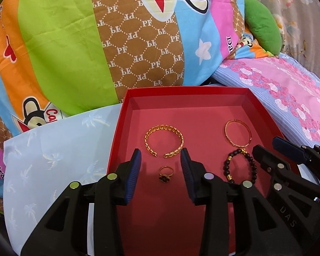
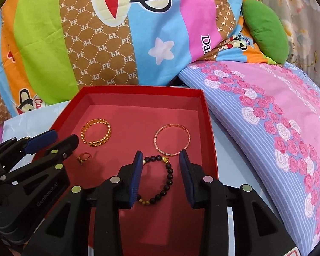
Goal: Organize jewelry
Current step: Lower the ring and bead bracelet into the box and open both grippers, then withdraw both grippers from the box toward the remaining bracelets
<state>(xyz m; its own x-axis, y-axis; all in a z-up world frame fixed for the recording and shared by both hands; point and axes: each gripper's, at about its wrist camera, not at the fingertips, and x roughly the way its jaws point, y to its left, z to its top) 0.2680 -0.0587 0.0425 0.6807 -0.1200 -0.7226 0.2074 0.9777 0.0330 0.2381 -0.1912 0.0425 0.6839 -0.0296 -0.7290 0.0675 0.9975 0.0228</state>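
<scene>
Left hand-held gripper (image 1: 161,166) astride ring (image 1: 165,174), pads apart.

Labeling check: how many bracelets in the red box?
3, all lying in the red box: gold cuff back left, thin bangle back right, dark beaded bracelet front right. None appear hidden.

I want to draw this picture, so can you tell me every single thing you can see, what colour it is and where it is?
box: one, red, lying open on the bedding
open cuff bracelet: one, gold, left side of the box
thin bangle: one, rose gold, right side of the box
bead bracelet: one, dark with gold beads, in front of the bangle
ring: one, gold with dark top, in front of the cuff
cartoon pillow: one, striped, behind the box
flowered pillow: one, pink and blue, right
green cushion: one, far right
left gripper: black, blue pads, open above the ring
right gripper: same, open above the beads
</scene>
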